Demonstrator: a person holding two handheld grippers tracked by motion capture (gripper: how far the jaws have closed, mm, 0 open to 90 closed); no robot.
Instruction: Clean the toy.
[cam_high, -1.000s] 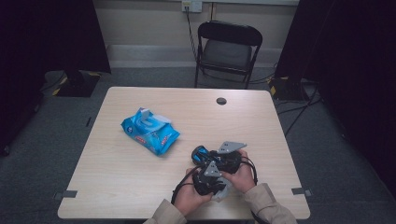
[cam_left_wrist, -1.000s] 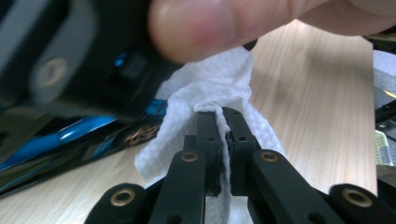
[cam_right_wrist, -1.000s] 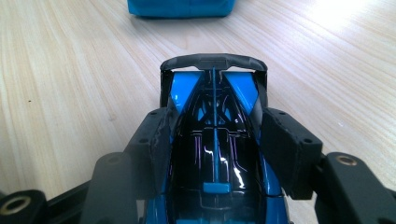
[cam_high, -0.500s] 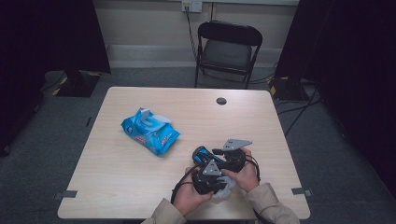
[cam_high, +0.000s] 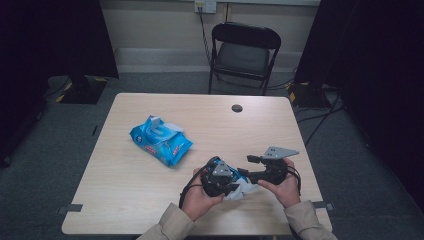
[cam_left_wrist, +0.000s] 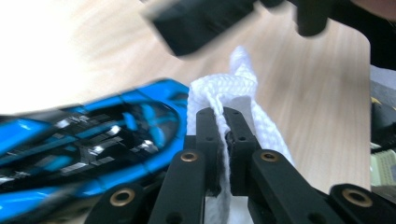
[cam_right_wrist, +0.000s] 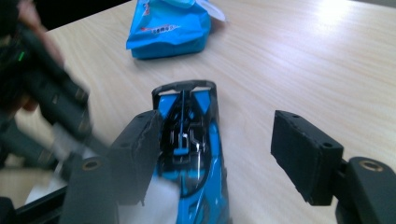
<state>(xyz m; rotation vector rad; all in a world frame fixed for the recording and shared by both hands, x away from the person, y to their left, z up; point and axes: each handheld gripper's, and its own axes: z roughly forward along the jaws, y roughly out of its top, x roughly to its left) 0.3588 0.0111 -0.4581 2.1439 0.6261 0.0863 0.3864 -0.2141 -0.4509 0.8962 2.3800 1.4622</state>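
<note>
Desk (cam_high: 150, 200), six o'clock edge: left claw (cam_left_wrist: 223, 122) clenched on wipe (cam_left_wrist: 233, 88); right claw (cam_right_wrist: 215, 154) released, widening around toy car (cam_right_wrist: 189, 140).
Risk: unheld car may roll off when wiped.

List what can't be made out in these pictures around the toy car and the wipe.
- Toy car: in the high view the hands and claws cover it; in the left gripper view it is blurred.
- White wipe: its lower part is hidden behind the shut left claw.
- Print on the blue wipes pack: too small in the high view.
- Right claw: open; whether its one pad touches the car is unclear.
</note>
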